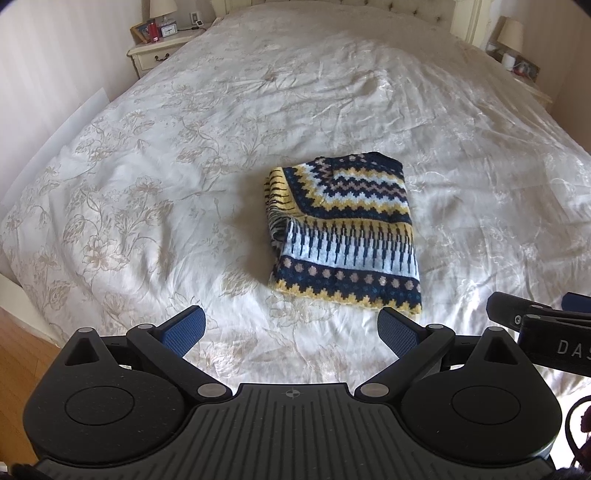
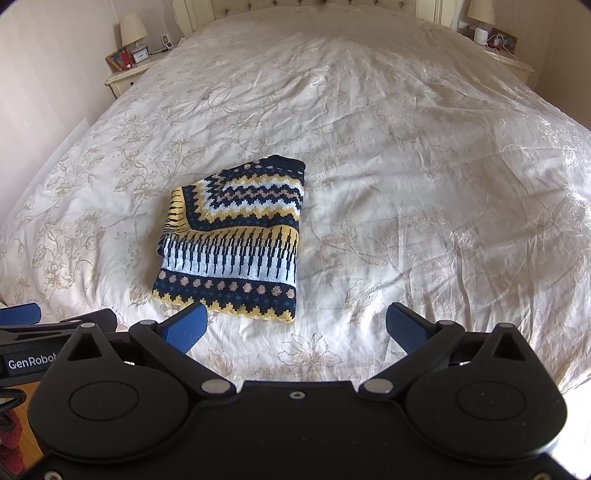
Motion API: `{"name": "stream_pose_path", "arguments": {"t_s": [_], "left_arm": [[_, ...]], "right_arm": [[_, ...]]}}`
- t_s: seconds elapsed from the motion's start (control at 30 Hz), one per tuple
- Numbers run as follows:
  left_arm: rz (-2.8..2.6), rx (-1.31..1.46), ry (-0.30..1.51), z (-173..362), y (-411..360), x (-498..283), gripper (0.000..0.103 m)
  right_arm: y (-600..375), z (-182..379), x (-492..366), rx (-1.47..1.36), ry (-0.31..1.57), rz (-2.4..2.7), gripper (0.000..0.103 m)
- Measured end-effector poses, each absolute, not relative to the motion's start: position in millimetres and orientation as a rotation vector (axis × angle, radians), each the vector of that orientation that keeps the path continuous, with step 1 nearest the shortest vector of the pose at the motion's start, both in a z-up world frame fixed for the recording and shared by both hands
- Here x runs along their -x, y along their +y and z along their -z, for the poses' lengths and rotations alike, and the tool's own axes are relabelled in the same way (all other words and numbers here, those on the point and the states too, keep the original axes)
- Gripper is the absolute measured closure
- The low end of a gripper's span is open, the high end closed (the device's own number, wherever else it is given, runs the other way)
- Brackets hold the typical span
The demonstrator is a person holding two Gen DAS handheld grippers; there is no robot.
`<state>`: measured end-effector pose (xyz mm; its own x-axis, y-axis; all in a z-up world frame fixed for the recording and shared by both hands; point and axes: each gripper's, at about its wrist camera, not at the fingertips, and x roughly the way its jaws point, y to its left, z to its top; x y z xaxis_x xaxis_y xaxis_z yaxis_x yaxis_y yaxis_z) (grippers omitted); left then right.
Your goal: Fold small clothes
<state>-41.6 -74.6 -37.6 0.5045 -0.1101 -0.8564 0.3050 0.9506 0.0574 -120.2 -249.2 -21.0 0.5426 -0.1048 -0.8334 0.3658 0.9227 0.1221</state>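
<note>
A patterned knit garment (image 1: 341, 230) in navy, yellow, pale blue and tan lies folded into a rough square on the bed. It also shows in the right wrist view (image 2: 232, 240). My left gripper (image 1: 291, 328) is open and empty, held above the near edge of the bed, with the garment just ahead and to the right. My right gripper (image 2: 295, 326) is open and empty, with the garment ahead and to the left. Each gripper shows at the edge of the other's view, the right one (image 1: 535, 317) and the left one (image 2: 55, 321).
The bed (image 1: 184, 184) has a cream floral quilt and a tufted headboard (image 2: 303, 5). Nightstands with lamps stand at the far left (image 1: 155, 51) and far right (image 2: 509, 62). Wooden floor (image 1: 22, 354) shows at the near left.
</note>
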Motion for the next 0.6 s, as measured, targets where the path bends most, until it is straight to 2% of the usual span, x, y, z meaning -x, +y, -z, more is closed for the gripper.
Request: {"name": "stream_pose_path", "arguments": {"t_s": [0.6], "left_arm": [[0.251,-0.230,1.011,38.6,-75.4,42.2,0.002]], "right_arm": [[-244.7,22.2,119.8,-0.301,0.961,0.282,0.001]]}}
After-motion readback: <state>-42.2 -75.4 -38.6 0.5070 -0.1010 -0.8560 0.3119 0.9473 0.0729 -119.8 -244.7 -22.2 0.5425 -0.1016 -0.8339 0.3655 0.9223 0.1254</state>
